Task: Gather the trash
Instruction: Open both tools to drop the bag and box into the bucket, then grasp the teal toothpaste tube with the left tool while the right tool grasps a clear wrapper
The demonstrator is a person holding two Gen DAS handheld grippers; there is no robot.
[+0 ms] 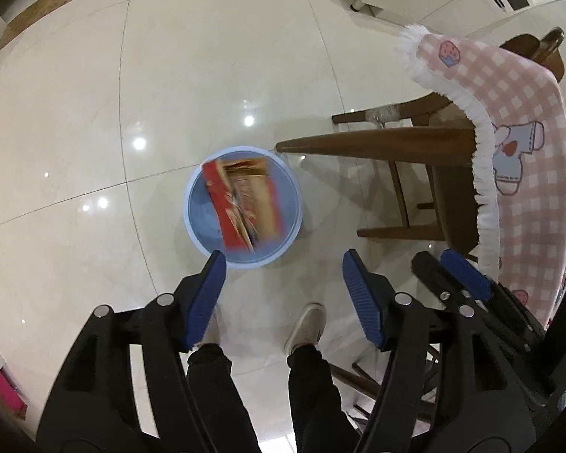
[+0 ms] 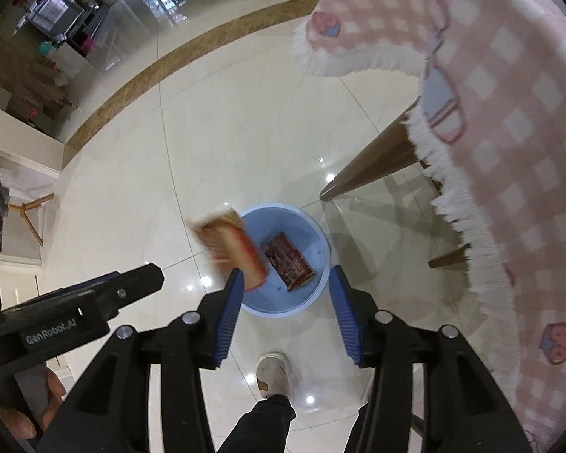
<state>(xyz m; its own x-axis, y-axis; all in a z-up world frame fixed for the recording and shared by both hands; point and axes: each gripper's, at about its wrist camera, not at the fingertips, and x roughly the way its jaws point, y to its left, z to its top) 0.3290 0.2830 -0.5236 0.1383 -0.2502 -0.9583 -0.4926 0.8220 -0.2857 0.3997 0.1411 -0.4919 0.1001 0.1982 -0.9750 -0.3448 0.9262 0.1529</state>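
Note:
A light blue bin (image 1: pixel 196 204) stands on the tiled floor below both grippers; it also shows in the right wrist view (image 2: pixel 313 234). A red and tan carton (image 1: pixel 245 207), blurred, is in the air over the bin, free of both grippers; it also shows in the right wrist view (image 2: pixel 230 249). A dark red box (image 2: pixel 288 260) lies inside the bin. My left gripper (image 1: pixel 283 268) is open and empty above the bin. My right gripper (image 2: pixel 285 283) is open and empty above the bin, and it shows at the right of the left wrist view (image 1: pixel 449 264).
A table with a pink checked cloth (image 2: pixel 509 151) and white fringe overhangs at the right. Its wooden leg (image 1: pixel 373 147) reaches the floor beside the bin. A wooden chair (image 1: pixel 415 204) stands under the table. The person's shoes (image 1: pixel 307 324) are on the tiles just behind the bin.

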